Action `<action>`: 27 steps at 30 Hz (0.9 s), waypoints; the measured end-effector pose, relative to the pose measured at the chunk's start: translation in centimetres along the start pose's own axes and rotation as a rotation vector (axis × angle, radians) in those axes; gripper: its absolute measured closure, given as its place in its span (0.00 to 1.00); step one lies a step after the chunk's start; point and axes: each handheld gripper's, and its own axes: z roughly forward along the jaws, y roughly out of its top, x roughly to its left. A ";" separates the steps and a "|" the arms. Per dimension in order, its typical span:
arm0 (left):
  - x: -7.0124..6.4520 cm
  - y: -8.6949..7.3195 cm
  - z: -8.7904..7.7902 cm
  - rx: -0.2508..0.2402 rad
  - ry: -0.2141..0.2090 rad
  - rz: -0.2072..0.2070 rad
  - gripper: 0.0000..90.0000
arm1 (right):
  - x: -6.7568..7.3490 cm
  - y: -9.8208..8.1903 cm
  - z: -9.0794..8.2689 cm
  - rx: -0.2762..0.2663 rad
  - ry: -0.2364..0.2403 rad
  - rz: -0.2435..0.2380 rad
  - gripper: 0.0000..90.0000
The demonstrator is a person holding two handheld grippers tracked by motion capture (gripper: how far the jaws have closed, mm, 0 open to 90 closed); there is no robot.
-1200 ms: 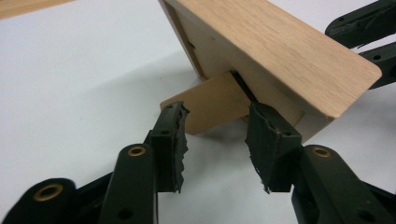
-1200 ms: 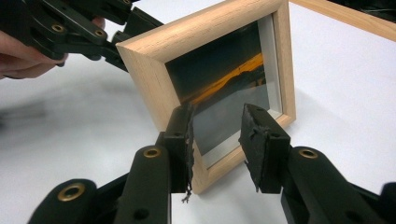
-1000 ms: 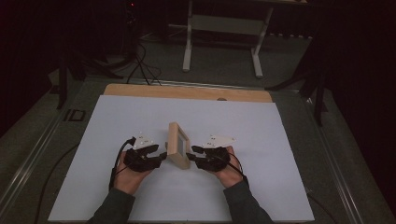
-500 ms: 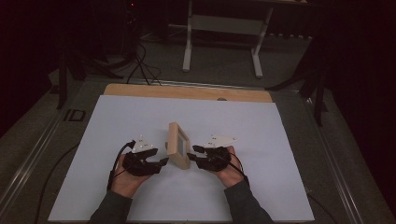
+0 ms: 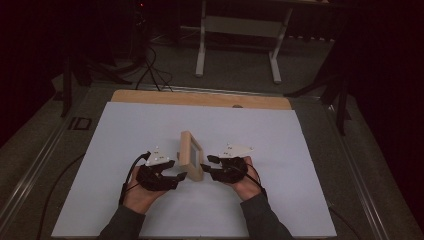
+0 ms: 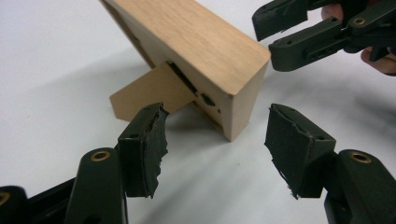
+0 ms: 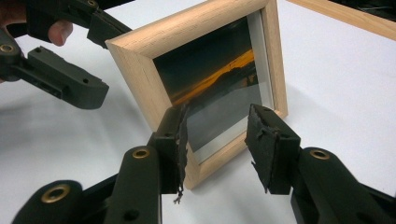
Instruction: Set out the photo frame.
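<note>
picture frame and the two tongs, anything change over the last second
Nothing visibly changed. The picture frame stands propped on the white sheet as before, with the left tongs and right tongs open on either side of it, neither gripping.

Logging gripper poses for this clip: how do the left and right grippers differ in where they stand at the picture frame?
The left gripper faces the picture frame's plain wooden back, where the stand props it; the right gripper faces its glass front with the sunset photo. The left sits slightly nearer the person than the right. Both are open, jaws apart, close to the frame without gripping it.
</note>
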 end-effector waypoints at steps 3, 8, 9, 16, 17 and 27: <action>-0.2 0.1 0.2 -0.009 0.003 -0.011 0.40 | 0.0 0.0 0.0 0.000 0.001 0.000 0.64; -0.6 0.4 0.6 -0.025 0.017 -0.026 0.36 | -0.1 0.0 -0.1 -0.002 0.001 0.004 0.63; -0.7 0.5 0.8 -0.025 0.026 -0.025 0.35 | -0.1 0.0 -0.1 -0.002 0.000 0.005 0.63; -0.8 0.9 1.7 -0.034 0.053 -0.054 0.29 | -0.2 0.0 -0.1 -0.004 0.001 0.004 0.63; -0.8 1.0 1.9 -0.037 0.053 -0.059 0.29 | -0.2 0.0 -0.2 -0.006 0.001 0.002 0.63; -1.1 1.5 2.9 -0.062 0.078 -0.097 0.30 | -0.8 0.0 -0.8 -0.021 -0.014 0.018 0.62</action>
